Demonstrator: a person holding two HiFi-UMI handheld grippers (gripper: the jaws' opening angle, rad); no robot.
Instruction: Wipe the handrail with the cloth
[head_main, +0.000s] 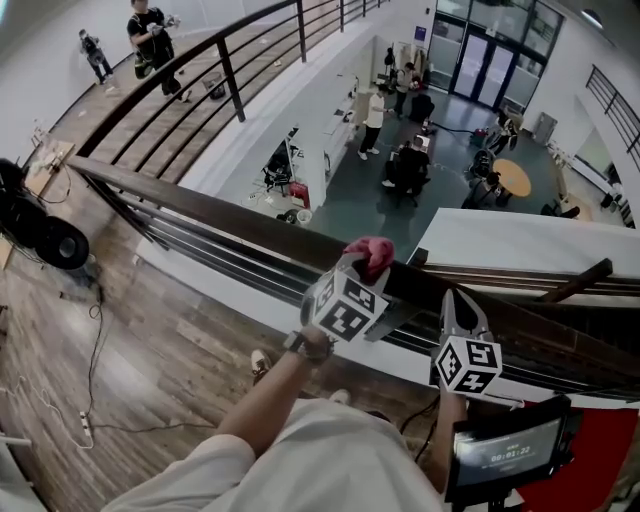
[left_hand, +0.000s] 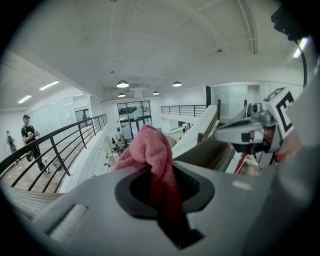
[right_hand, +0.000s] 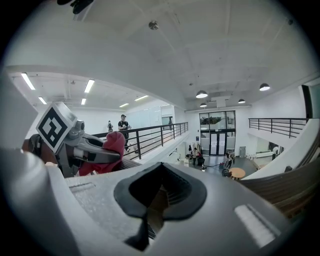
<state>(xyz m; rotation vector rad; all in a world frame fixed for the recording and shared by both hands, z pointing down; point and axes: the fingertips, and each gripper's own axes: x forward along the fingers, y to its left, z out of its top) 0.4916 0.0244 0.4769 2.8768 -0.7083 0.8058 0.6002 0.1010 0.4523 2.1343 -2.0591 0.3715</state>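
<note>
A dark wooden handrail (head_main: 220, 215) runs from the left to the lower right above several metal bars. My left gripper (head_main: 364, 266) is shut on a pink cloth (head_main: 370, 254), which rests on top of the rail. In the left gripper view the cloth (left_hand: 149, 150) bulges out past the jaws (left_hand: 163, 196). My right gripper (head_main: 454, 300) hangs just right of the left one, over the rail, shut and holding nothing. The right gripper view shows its jaws (right_hand: 152, 202) closed, with the left gripper (right_hand: 95, 154) and the cloth (right_hand: 113, 144) to their left.
Beyond the rail the floor drops to a lower hall with people, desks and a round table (head_main: 512, 178). A screen (head_main: 505, 455) stands by my right side. Black round gear (head_main: 45, 235) and cables (head_main: 92, 345) lie on the wooden floor at left. Two people stand on the far walkway (head_main: 150, 40).
</note>
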